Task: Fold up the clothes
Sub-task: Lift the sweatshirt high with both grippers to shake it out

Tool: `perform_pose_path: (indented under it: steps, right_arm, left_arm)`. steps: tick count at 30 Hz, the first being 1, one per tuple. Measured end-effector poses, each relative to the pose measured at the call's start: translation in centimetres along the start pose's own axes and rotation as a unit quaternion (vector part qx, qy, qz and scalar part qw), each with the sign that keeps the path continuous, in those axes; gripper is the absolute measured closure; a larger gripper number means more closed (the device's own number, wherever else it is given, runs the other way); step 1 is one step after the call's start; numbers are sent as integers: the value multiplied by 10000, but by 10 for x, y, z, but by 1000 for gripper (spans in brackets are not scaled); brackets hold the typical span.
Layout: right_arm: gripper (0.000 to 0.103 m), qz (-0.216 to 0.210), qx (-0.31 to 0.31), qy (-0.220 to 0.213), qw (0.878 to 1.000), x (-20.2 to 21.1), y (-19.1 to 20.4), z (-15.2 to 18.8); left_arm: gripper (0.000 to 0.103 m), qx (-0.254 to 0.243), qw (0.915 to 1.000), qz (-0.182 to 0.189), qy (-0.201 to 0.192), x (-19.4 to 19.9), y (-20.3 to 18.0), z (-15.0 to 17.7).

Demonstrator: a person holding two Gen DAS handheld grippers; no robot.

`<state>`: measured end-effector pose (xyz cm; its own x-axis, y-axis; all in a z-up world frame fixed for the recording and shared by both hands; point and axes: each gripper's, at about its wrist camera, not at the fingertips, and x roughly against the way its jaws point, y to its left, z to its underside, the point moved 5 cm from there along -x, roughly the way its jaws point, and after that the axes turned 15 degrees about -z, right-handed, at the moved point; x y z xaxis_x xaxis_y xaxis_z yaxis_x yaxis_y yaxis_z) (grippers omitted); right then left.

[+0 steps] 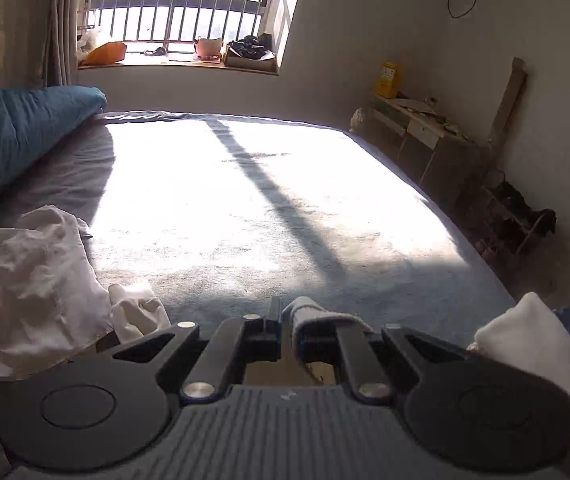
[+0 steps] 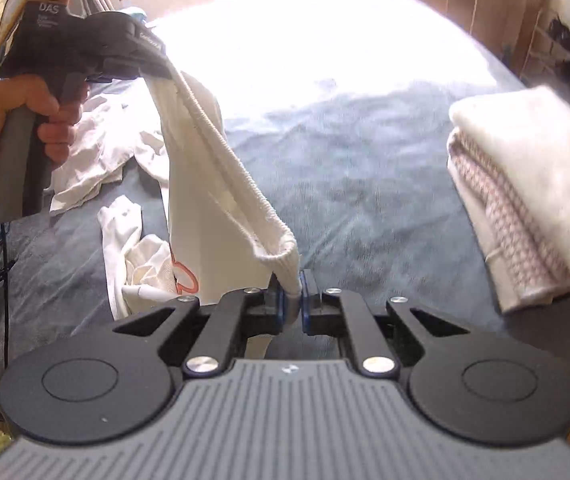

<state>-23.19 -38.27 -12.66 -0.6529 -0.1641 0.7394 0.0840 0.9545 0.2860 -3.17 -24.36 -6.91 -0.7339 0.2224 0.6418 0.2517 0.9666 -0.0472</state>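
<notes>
A white garment with a ribbed hem hangs stretched between both grippers above the blue bed. My right gripper is shut on one end of the hem. My left gripper is shut on the other end, up and to the left, held by a hand. In the left wrist view the left gripper pinches a white fold of the garment. An orange print shows low on the hanging cloth.
Crumpled white clothes lie on the bed's left side, also in the right wrist view. A stack of folded clothes sits at the right edge. A blue quilt, window and side desk border the bed.
</notes>
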Motion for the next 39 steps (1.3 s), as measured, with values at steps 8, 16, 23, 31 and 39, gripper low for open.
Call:
perform_pose_path:
  steps: [8, 16, 23, 31, 39]
  right_arm:
    - [97, 883, 2458, -1134, 9586, 64, 107, -92]
    - [97, 1452, 3399, -2093, 9053, 138, 155, -143]
    - [97, 1340, 3994, -2904, 8592, 201, 165, -156]
    - [97, 1073, 4539, -3635, 8064, 258, 153, -154]
    - [97, 677, 4624, -3761, 8001, 288, 129, -132]
  left_arm:
    - [95, 1061, 9844, 107, -1397, 106, 95, -76]
    - [95, 1387, 9587, -25, -2483, 200, 114, -118]
    - [95, 1450, 9306, -400, -3339, 286, 115, -129]
    - [94, 1448, 9038, -918, -3920, 367, 99, -113]
    - [94, 1520, 9046, -1426, -3719, 403, 77, -70]
